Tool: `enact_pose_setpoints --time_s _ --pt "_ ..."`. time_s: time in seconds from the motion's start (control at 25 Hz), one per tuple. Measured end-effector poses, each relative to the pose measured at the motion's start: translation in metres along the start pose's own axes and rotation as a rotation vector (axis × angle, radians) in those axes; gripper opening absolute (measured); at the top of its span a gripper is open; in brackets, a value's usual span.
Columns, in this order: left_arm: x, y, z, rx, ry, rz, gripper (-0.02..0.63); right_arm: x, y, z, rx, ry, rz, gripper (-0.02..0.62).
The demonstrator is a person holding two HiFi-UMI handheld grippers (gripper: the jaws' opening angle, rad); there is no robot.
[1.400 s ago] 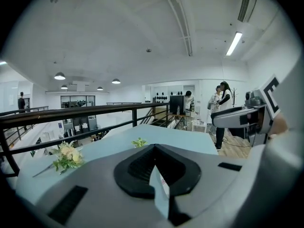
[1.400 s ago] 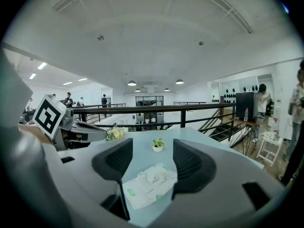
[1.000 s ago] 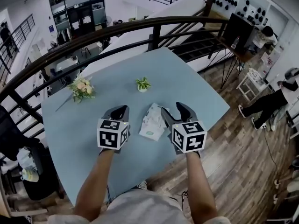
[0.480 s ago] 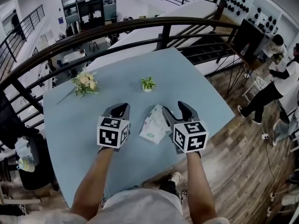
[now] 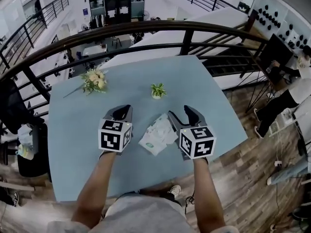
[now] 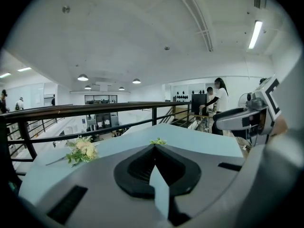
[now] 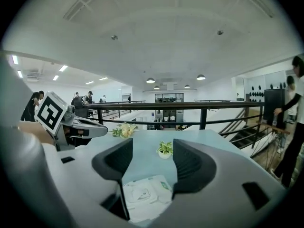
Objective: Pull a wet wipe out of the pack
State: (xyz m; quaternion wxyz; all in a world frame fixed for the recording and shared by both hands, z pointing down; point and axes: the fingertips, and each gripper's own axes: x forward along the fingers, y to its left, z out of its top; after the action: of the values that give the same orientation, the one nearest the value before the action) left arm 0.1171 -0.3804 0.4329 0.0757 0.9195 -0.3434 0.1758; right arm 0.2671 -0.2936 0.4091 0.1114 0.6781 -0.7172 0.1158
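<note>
Lying flat on the light blue counter [image 5: 73, 130], the white wipe pack [image 5: 156, 136] shows green print and sits between the two grippers.

Left gripper [image 5: 122, 111]: just left of the pack and apart from it. In the left gripper view its dark pads meet at the tip [image 6: 154, 148], so the jaws are together with nothing between them.

Right gripper [image 5: 181, 114]: at the pack's right edge, jaws spread wide. The right gripper view [image 7: 151, 151] shows the pack [image 7: 144, 194] low in the gap between the two jaws. Neither jaw presses on it, and I cannot tell if there is any contact.

Beyond the pack sits a small potted plant [image 5: 157, 90]. A bunch of pale flowers [image 5: 95, 80] lies further out, to the left of the pack. A dark railing [image 5: 146, 27] runs past the counter's far edge.
</note>
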Motion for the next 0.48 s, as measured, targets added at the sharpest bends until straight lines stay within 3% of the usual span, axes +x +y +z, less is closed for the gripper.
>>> enact_pose_setpoints --time_s 0.48 --pt "-0.008 -0.018 0.012 -0.031 -0.001 0.162 -0.006 0.005 -0.021 0.006 -0.045 0.003 0.165 0.249"
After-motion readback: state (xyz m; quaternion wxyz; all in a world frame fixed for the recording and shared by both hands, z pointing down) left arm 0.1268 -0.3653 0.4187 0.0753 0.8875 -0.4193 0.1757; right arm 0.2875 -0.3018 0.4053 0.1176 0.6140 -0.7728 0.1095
